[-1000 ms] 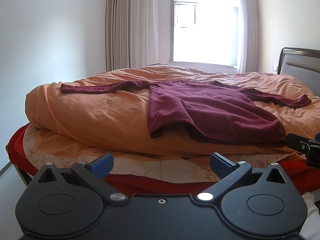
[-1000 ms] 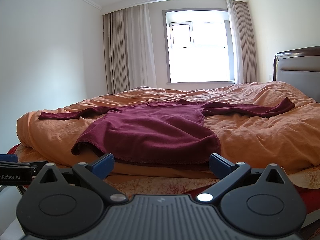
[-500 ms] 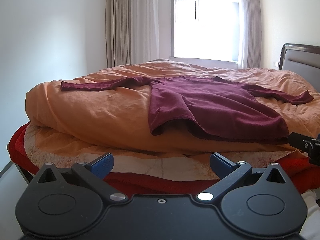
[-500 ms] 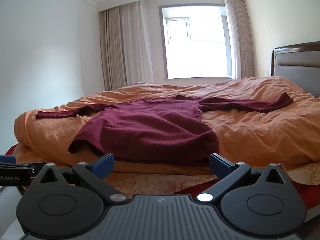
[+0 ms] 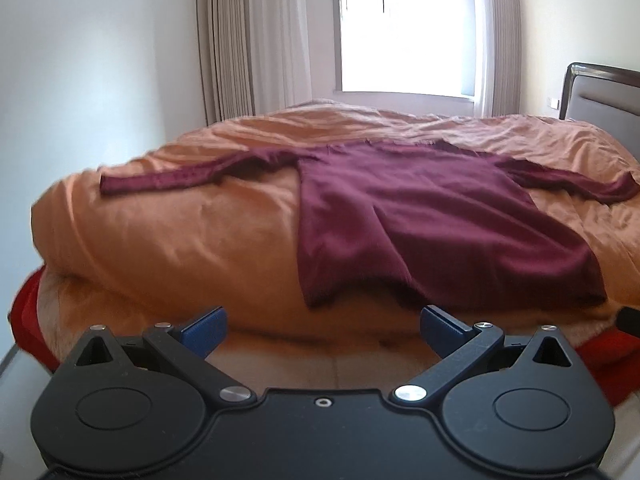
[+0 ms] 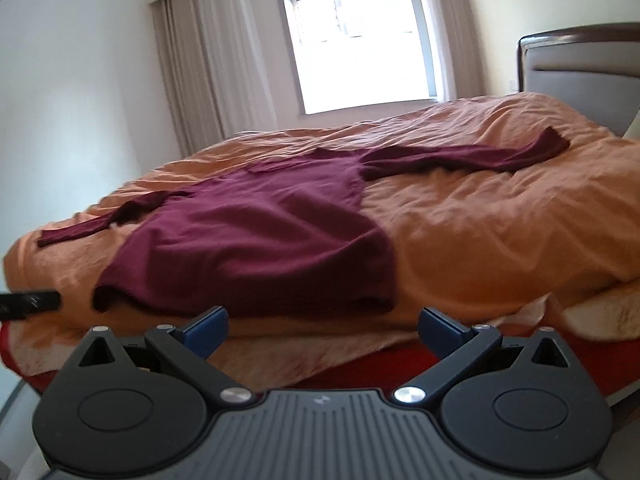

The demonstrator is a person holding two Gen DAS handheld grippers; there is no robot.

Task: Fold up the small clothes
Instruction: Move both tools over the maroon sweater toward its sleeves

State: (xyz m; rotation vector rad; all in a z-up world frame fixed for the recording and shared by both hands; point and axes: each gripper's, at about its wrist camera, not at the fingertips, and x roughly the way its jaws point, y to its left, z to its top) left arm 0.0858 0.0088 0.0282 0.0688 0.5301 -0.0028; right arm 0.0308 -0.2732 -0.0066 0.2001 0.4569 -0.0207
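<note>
The bed [image 5: 180, 248] fills most of both views, covered by a rumpled orange duvet [image 6: 500, 216] over a red layer that shows along the near edge. Against a second ago, both cameras now stand higher and tip down more onto the bed, so more of the duvet's top shows; the right view has also turned so the headboard [image 6: 580, 68] sits larger at its right. My reading is that both hands are being brought up and in toward the bed, and that folding has not yet begun.

The dark red long-sleeved top [image 5: 420, 220] lies spread flat on the duvet, just as it lay before: sleeves stretched out to either side, neckline toward the window [image 6: 360, 48], hem draped over the near edge of the duvet. Nothing touches it.

The left gripper [image 5: 323, 330] is held with its blue fingers [image 5: 202, 330] wide apart and empty, short of the hem. The right gripper [image 6: 322, 330] is the same, spread and holding nothing, facing the hem's right part. The tip of the left gripper [image 6: 28, 304] shows at the left edge of the right view.

No box, basket or other container is in view.
</note>
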